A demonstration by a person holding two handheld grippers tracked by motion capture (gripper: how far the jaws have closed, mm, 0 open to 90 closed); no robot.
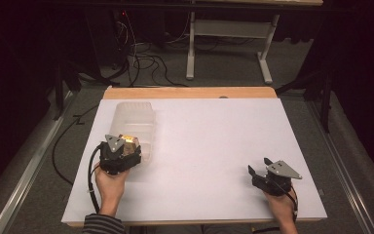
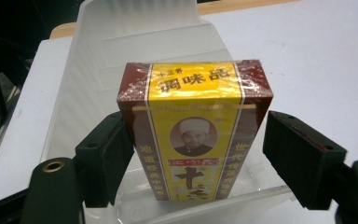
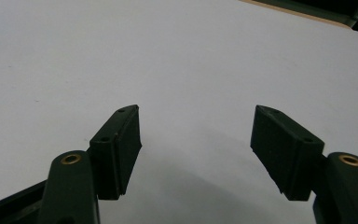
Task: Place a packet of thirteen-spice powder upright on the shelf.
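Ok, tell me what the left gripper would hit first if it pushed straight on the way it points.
Probably the yellow and maroon printed carton. It stands between the open jaws of the left gripper, inside the clear plastic bin. Past the carton comes the bin's far wall, though depth there is hard to judge.

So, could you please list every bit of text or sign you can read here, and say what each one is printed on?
"调味品": large dark characters on the yellow top band of the seasoning box, which stands in the clear plastic bin.
"十三香": small line above that, only just legible.
"十": big character low on the box front, the rest cut off by the bin's rim.
Side columns and the red strip under the portrait: too blurred to read.
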